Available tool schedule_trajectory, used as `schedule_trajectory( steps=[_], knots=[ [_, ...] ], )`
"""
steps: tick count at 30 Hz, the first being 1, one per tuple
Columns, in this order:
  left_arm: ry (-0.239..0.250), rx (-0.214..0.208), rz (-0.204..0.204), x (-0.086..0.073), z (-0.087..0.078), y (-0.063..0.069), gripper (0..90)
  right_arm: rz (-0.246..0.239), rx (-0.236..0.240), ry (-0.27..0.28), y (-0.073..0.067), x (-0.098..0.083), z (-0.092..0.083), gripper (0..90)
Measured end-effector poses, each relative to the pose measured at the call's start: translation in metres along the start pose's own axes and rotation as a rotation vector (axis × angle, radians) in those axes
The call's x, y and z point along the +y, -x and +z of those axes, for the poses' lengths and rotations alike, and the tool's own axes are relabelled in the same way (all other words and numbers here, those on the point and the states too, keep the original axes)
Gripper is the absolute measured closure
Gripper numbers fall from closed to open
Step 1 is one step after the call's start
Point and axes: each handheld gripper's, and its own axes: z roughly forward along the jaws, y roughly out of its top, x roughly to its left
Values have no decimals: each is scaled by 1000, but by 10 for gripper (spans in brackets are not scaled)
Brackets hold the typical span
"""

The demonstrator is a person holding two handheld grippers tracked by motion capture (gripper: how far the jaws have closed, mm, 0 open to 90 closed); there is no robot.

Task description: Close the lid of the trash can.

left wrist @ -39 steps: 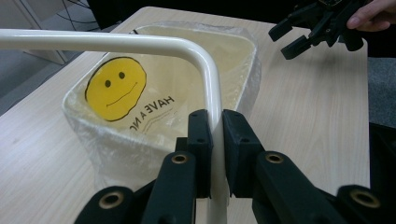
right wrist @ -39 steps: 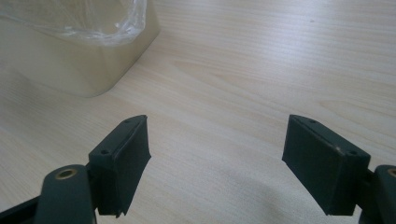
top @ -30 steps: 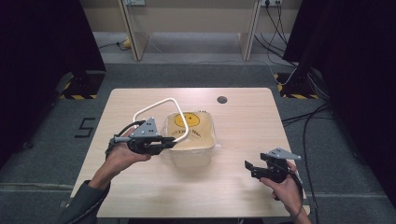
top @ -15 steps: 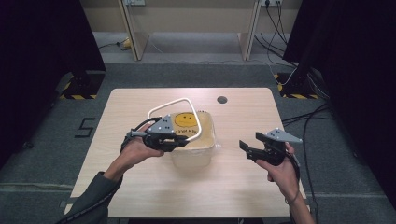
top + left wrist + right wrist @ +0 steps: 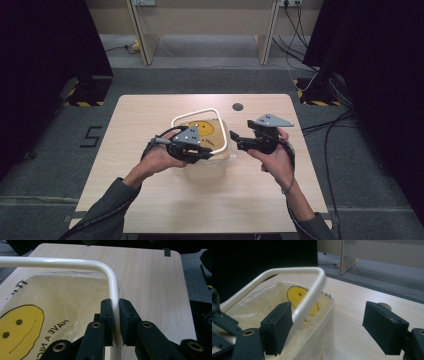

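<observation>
Closest to us, our left gripper (image 5: pixel 209 155) has its jaws clamped on the white handle frame (image 5: pixel 113 290), pinching the tube just below its rounded corner, and we can see that grip plainly in the left gripper view. The frame rides above the rim of the translucent plastic container (image 5: pixel 210 167), which sits near the middle of the wooden table (image 5: pixel 150 112); inside it lies a clear bag printed with a yellow smiley face (image 5: pixel 17 327). On the other side, our right gripper (image 5: pixel 329 327) has its jaws wide apart with nothing pressed between them, one pad just beside the frame's near bar and over the container's corner, the other out over bare tabletop. So we read this as the step of bringing a second grip to the frame while the left one steadies it. Next, we judge, the right gripper has to straddle the tube squarely and close on it without knocking the container sideways. Farther off, a small round dark hole (image 5: pixel 238 107) marks the table's far edge.
</observation>
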Motion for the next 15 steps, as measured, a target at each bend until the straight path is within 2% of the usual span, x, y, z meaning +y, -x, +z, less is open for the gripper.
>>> schedule_trajectory(
  steps=[3,7,12,15],
  knots=[
    [-11,-14,5,0,5,-2,817,-8,24,-26,-7,3,14,236],
    [-12,-32,7,-1,7,-4,816,-47,-12,-73,-12,2,32,244],
    [2,-53,5,-4,5,-7,812,-42,-30,-130,-8,-9,44,261],
    [10,-52,1,-5,4,-7,809,-11,-13,-136,-6,-14,46,257]
  ],
)
